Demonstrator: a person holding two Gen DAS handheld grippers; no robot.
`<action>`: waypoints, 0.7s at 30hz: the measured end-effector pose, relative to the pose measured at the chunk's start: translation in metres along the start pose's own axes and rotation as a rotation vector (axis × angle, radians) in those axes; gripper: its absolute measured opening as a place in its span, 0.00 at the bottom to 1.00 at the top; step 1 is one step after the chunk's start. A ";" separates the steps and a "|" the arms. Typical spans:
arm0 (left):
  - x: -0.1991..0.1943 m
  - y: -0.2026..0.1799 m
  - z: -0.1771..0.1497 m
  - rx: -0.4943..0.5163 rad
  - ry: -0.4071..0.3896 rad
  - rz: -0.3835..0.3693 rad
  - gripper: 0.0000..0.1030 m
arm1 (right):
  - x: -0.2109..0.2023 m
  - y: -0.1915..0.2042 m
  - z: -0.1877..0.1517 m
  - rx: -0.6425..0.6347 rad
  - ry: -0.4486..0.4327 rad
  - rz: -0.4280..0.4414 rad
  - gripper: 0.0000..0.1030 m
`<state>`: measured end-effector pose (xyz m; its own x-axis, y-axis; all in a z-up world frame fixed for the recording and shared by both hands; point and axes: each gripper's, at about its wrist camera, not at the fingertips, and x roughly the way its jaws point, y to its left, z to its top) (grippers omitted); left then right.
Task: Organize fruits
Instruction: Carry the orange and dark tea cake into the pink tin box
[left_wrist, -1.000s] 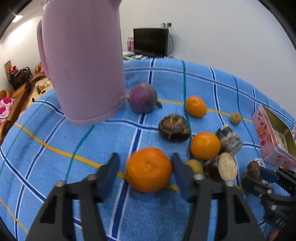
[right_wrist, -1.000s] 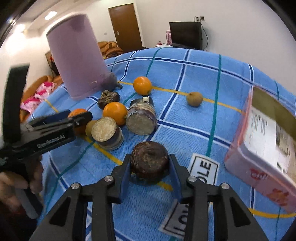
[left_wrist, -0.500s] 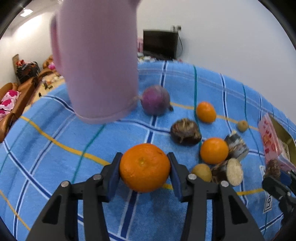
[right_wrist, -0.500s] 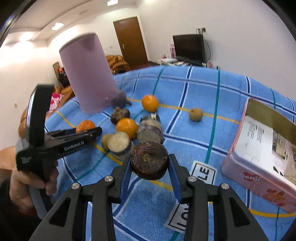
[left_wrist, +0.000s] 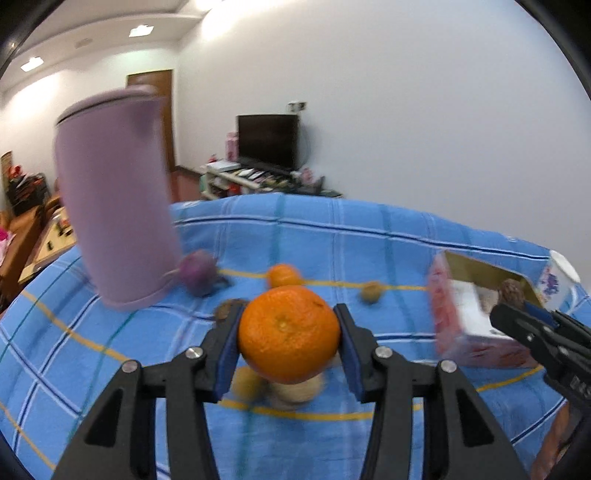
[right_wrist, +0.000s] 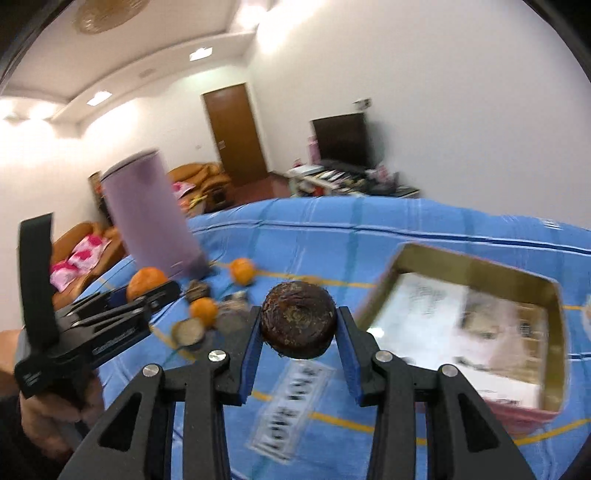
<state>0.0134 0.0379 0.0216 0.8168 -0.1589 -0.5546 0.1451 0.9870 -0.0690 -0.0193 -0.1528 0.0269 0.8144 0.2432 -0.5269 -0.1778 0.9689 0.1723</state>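
My left gripper (left_wrist: 289, 334) is shut on a large orange (left_wrist: 288, 332) and holds it above the blue checked cloth (left_wrist: 332, 243). My right gripper (right_wrist: 298, 325) is shut on a dark brown round fruit (right_wrist: 298, 319), lifted off the cloth, left of an open pink tin box (right_wrist: 476, 314). In the left wrist view the same box (left_wrist: 465, 314) lies at the right, with the right gripper (left_wrist: 517, 310) beside it. The right wrist view shows the left gripper (right_wrist: 155, 291) with its orange (right_wrist: 146, 280) at the left.
A tall lilac jug (left_wrist: 114, 229) stands at the back left with a purple bulb (left_wrist: 197, 271) by it. Small oranges (right_wrist: 242, 271) (right_wrist: 203, 310), a brown nut-like fruit (left_wrist: 370, 291) and cut brown pieces (right_wrist: 190, 330) lie mid-cloth. A printed label (right_wrist: 291, 402) lies on the cloth.
The left gripper closed on the large orange and lifted it. The right gripper rose with the brown fruit. Both views tilted up and swung toward the pink box.
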 end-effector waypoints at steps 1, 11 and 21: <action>0.001 -0.008 0.001 0.010 -0.003 -0.011 0.48 | -0.002 -0.007 0.000 0.006 -0.009 -0.021 0.39; 0.006 -0.093 0.011 0.104 -0.029 -0.136 0.48 | -0.027 -0.087 0.004 0.082 -0.036 -0.205 0.39; 0.031 -0.174 0.009 0.178 0.030 -0.192 0.48 | -0.027 -0.120 -0.002 0.020 0.022 -0.340 0.39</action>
<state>0.0185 -0.1388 0.0236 0.7484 -0.3395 -0.5698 0.3941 0.9186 -0.0296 -0.0206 -0.2751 0.0191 0.8133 -0.0924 -0.5745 0.1131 0.9936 0.0003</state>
